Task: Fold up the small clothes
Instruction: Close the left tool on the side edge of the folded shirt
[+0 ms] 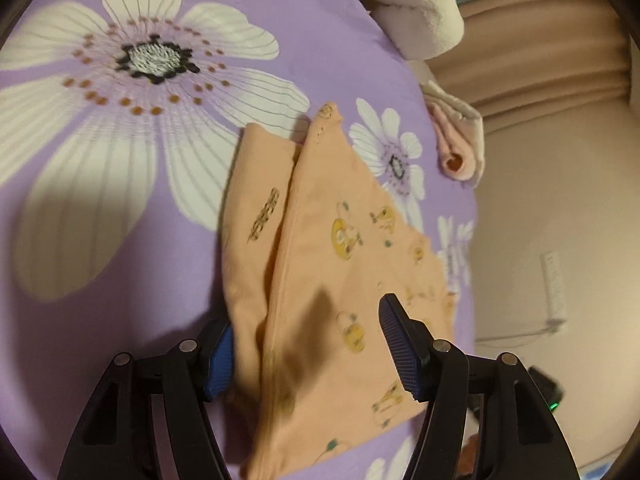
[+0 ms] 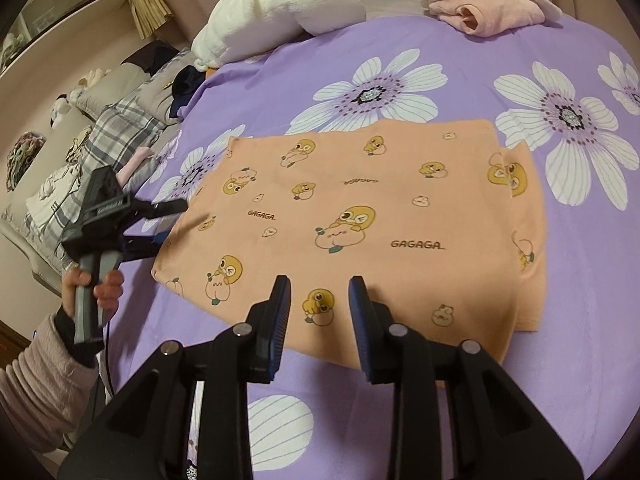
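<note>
Flat on purple bedsheet, orange garment, long axis left-right

A purple flowered bedsheet lies ahead of the gripper. Far ahead sit a white pillow and, rightward, a pink folded blanket. Plaid bedding lies far left.

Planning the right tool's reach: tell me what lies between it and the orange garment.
Nothing. In the right wrist view, the right tool, open, already hovers over the orange garment's near edge.
</note>
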Demonstrator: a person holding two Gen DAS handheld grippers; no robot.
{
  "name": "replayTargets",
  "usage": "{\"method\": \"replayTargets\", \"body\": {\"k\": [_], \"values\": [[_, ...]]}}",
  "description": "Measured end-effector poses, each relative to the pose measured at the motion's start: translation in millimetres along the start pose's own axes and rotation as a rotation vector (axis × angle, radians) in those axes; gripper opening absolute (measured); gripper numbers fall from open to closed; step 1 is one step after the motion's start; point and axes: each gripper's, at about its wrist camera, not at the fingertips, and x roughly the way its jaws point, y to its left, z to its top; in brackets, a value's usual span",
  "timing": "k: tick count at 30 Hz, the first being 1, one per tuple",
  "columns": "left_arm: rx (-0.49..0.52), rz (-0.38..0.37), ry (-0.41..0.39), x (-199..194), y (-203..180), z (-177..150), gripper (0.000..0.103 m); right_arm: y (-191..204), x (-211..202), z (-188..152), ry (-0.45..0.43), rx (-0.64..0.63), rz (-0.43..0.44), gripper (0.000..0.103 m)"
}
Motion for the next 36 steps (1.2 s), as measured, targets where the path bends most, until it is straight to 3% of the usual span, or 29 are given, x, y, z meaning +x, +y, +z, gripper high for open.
{"method": "replayTargets", "body": {"k": [6, 11, 16, 19, 26, 31, 36], "values": [[-0.005, -0.058, 0.028, 17, -7, 16, 0.064, 3, 18, 12, 0.014, 0.002, 0.019, 0.031], [0.041, -0.014, 0.036, 27, -22, 16, 0.063, 11, 41, 35, 0.012, -0.005, 0.039, 0.031], [0.093, 0.097, 0.042, 27, -26, 12, 0.026, 23, 76, 66, 0.027, -0.029, -0.001, 0.031], [0.096, 0.152, 0.052, 25, -22, 10, 0.013, 26, 97, 85, 0.040, -0.028, -0.033, 0.027], [0.116, 0.206, 0.056, 26, -23, 8, 0.013, 14, 147, 104, 0.145, 0.016, -0.136, 0.012], [0.097, 0.200, 0.059, 26, -21, 10, 0.013, 22, 128, 100, 0.137, -0.010, -0.118, 0.012], [0.098, 0.210, 0.057, 27, -22, 9, 0.013, 47, 95, 69, 0.132, -0.109, -0.077, 0.012]]}}
